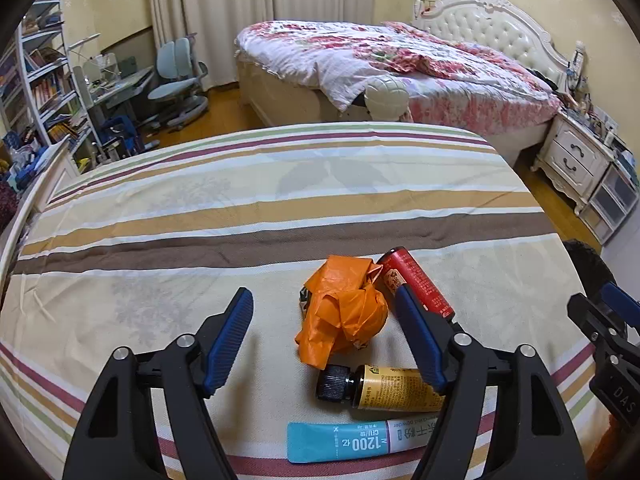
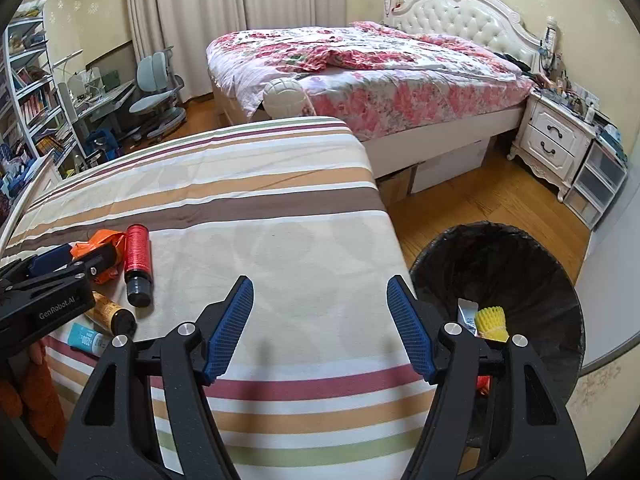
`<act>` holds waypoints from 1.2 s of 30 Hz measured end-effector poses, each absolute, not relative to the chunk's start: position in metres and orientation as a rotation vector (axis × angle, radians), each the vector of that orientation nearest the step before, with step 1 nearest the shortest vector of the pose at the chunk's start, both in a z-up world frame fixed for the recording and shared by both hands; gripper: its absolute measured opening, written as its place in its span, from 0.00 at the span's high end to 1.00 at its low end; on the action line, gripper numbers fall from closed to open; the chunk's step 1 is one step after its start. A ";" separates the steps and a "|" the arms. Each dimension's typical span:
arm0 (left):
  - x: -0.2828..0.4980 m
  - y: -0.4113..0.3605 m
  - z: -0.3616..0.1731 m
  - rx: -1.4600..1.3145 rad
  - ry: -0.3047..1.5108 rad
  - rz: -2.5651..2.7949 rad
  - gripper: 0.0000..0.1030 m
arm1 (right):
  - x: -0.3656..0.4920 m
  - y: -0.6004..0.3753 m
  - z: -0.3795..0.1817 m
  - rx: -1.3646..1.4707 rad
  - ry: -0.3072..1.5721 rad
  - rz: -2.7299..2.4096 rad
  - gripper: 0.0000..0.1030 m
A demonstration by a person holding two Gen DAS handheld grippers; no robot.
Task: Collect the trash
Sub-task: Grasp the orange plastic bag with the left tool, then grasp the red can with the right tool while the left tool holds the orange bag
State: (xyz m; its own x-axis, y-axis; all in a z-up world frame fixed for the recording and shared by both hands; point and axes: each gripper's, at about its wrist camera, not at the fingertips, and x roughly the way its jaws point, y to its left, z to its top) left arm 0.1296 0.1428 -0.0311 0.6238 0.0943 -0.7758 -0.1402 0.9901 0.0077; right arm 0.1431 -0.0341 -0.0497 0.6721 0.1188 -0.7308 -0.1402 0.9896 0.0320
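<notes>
With its jaws spread and empty, the left gripper (image 1: 324, 336) framed the crumpled orange wrapper (image 1: 342, 312); closing squarely around its bulk would hold best, clear of the red bottle (image 1: 416, 282) at right.

Ahead of my right gripper (image 2: 320, 320) I see bare striped bedsheet (image 2: 280, 208), free to cross. Left, my other gripper (image 2: 48, 280) crowds the crumpled orange wrapper (image 2: 100, 240) and red cylindrical bottle (image 2: 138, 256). Right, the black-lined bin (image 2: 500, 264) stands unobstructed.
</notes>
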 end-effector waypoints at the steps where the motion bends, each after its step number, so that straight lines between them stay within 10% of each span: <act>1: 0.130 0.143 -0.032 -0.052 0.890 0.126 0.33 | 0.144 -0.031 -0.050 -0.031 0.822 0.148 0.34; 12: 0.132 0.151 -0.041 -0.045 0.913 0.076 0.59 | 0.146 0.005 -0.048 -0.074 0.824 0.205 0.34; 30: 0.104 0.226 -0.038 -0.124 0.901 0.208 0.59 | 0.156 0.074 -0.051 -0.160 0.855 0.365 0.34; 36: 0.096 0.236 -0.041 -0.129 0.902 0.225 0.59 | 0.164 0.094 -0.060 -0.190 0.898 0.404 0.50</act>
